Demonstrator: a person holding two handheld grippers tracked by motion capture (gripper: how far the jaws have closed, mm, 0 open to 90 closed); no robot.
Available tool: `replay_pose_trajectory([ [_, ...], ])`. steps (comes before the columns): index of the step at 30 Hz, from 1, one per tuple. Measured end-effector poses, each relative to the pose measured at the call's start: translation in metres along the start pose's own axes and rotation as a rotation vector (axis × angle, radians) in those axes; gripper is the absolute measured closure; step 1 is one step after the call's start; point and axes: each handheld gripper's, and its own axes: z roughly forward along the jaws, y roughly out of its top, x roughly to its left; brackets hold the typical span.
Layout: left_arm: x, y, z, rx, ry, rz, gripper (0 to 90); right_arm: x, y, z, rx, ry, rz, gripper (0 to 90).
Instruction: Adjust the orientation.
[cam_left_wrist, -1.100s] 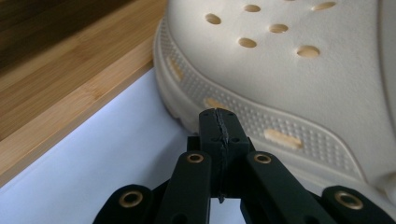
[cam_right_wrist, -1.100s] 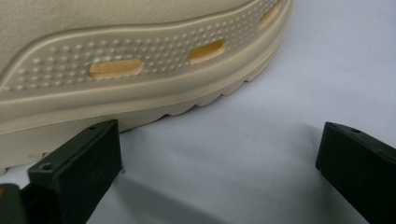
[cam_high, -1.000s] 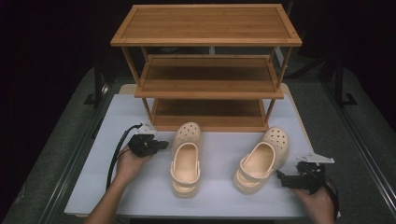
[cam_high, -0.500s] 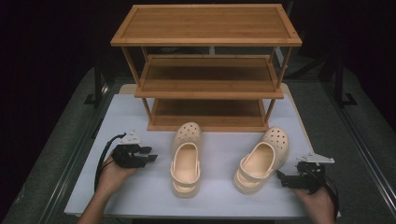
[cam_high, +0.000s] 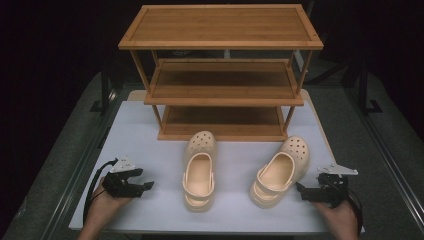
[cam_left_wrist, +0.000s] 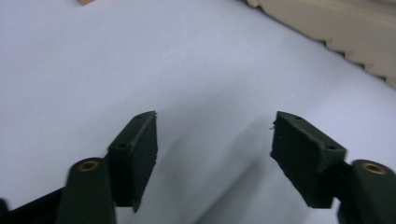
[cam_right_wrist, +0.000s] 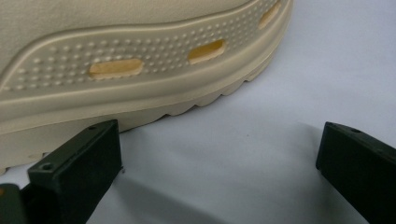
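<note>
Two empty, spread grippers are seen: if the right gripper (cam_high: 300, 189), at 4 o'clock of the right clog (cam_high: 278, 172), were advanced carelessly, the clog could be shoved aside, while the left gripper (cam_high: 148, 186), whose jaws have just been opening, could miss the left clog (cam_high: 199, 172).

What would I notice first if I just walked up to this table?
Probably the big wooden shoe rack with three shelves, at the back of the white table. Then two cream clogs side by side in front of it, with open black tongs on either side.
</note>
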Motion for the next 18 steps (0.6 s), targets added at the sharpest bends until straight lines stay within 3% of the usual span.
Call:
replay_pose_trajectory([
  [5,0.002,-0.016,-0.001,0.016,0.021,-0.029,8.4,0.0,0.0,0.0,0.0,0.0,0.0,0.0],
  [6,0.002,-0.019,-0.002,0.002,0.024,-0.011,7.1,0.0,0.0,0.0,0.0,0.001,0.001,0.0],
  [8,0.002,-0.022,-0.002,-0.019,0.027,-0.005,7.0,0.0,0.0,0.0,0.001,-0.001,-0.001,0.0],
  [18,0.001,-0.023,0.0,-0.021,0.027,-0.001,5.9,-0.002,0.002,-0.002,0.013,0.009,-0.006,2.9],
])
